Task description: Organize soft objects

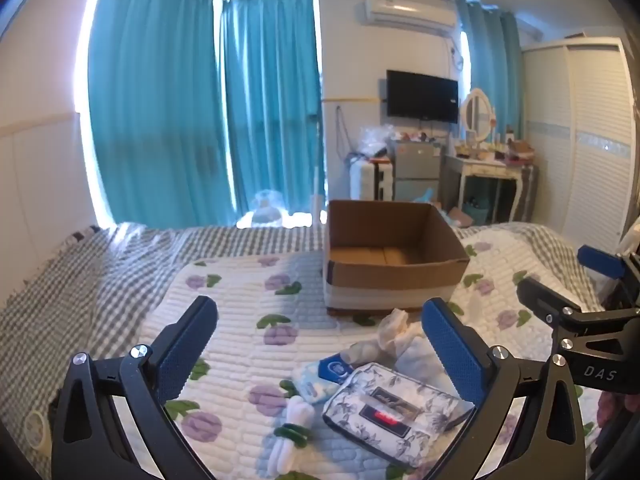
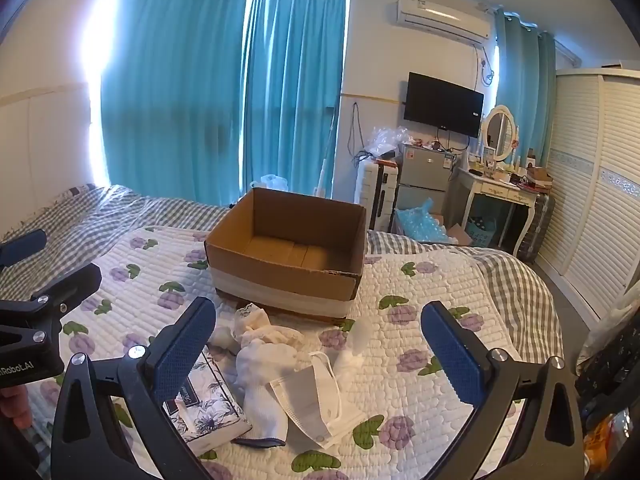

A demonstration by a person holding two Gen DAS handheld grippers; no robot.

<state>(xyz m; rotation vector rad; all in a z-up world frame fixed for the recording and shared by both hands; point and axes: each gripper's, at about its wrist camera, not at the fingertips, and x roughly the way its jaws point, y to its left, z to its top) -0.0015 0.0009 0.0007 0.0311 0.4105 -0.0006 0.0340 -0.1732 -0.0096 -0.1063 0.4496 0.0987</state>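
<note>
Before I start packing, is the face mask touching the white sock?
Touching. The right wrist view shows the face mask lying with its edge overlapping the white sock on the quilt.

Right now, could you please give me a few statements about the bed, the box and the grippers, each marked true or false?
1. The cardboard box is empty. True.
2. The left gripper is shut on the tissue pack. False: its fingers stand wide open, holding nothing.
3. A face mask lies on the quilt in front of the box. True.
4. The box stands on the floor. False: it rests on the quilt.
5. The right gripper is open. True.
</note>
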